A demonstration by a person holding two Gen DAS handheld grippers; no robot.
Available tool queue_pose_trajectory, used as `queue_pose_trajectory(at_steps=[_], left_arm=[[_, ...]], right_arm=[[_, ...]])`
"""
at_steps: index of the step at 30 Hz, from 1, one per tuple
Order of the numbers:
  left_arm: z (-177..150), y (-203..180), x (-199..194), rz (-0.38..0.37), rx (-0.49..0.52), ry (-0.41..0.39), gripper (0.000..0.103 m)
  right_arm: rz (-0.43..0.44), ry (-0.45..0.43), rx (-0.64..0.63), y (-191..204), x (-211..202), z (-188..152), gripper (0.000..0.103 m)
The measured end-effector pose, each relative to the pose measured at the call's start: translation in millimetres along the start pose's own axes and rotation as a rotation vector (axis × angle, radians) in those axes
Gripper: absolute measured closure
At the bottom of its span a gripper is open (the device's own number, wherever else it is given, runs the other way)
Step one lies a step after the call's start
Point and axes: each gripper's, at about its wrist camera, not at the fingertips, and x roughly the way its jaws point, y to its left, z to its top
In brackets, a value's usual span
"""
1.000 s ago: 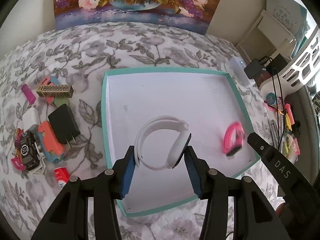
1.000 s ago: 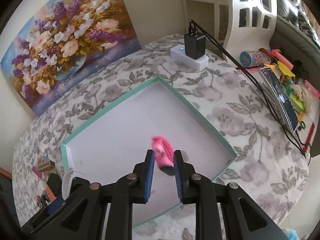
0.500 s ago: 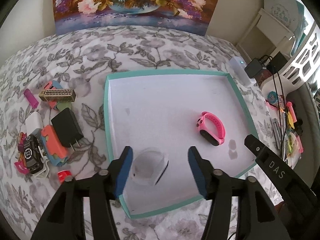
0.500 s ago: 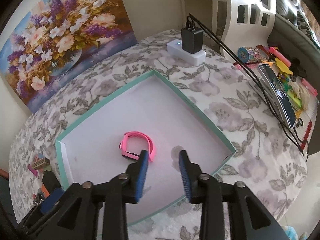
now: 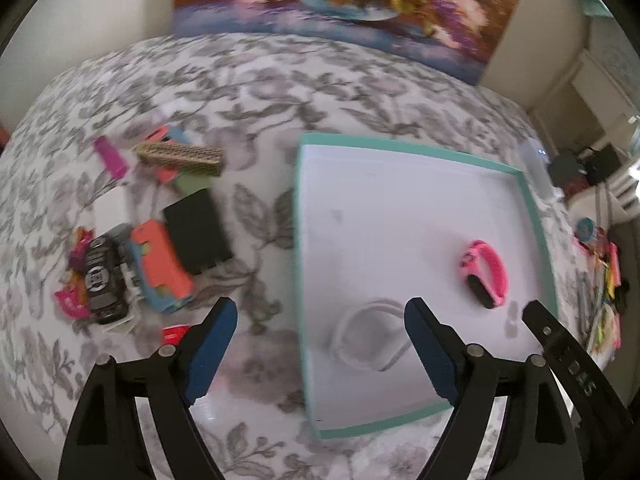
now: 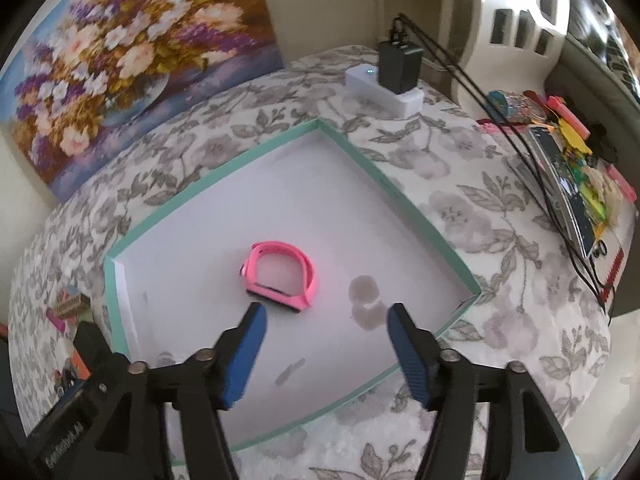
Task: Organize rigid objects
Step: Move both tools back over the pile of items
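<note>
A teal-rimmed white tray (image 5: 532, 216) lies on the floral cloth; it also shows in the right wrist view (image 6: 416, 212). A pink wristband (image 5: 486, 268) lies in it at the right, also in the right wrist view (image 6: 282, 276). A white wristband (image 5: 368, 336) lies in the tray near its front left. My left gripper (image 5: 320, 320) is open and empty, over the tray's left rim. My right gripper (image 6: 322, 322) is open and empty, just in front of the pink wristband.
A pile of small objects lies left of the tray: a black charger (image 5: 198, 230), an orange case (image 5: 160, 260), a patterned box (image 5: 180, 156), a magenta stick (image 5: 109, 156). A white power strip with a black plug (image 6: 386, 80) and cables lie beyond the tray. Clutter (image 6: 576, 168) lines the right edge.
Both grippers have let go of their wristbands, opened wide and drawn back. The left gripper has swung left toward the pile. The wristbands now lie in the tray.
</note>
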Motion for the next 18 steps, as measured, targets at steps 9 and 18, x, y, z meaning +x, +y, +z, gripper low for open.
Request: queue_pose_trajectory(at_steps=[9, 18], left_arm=[[-4, 35, -7, 0.101, -0.104, -0.009, 0.012], [-7, 69, -19, 0.157, -0.226, -0.034, 0.012]], right_arm=[[0.015, -0.002, -0.065, 16, -6, -5, 0.011], [0.015, -0.021, -0.190, 45, -15, -12, 0.000]])
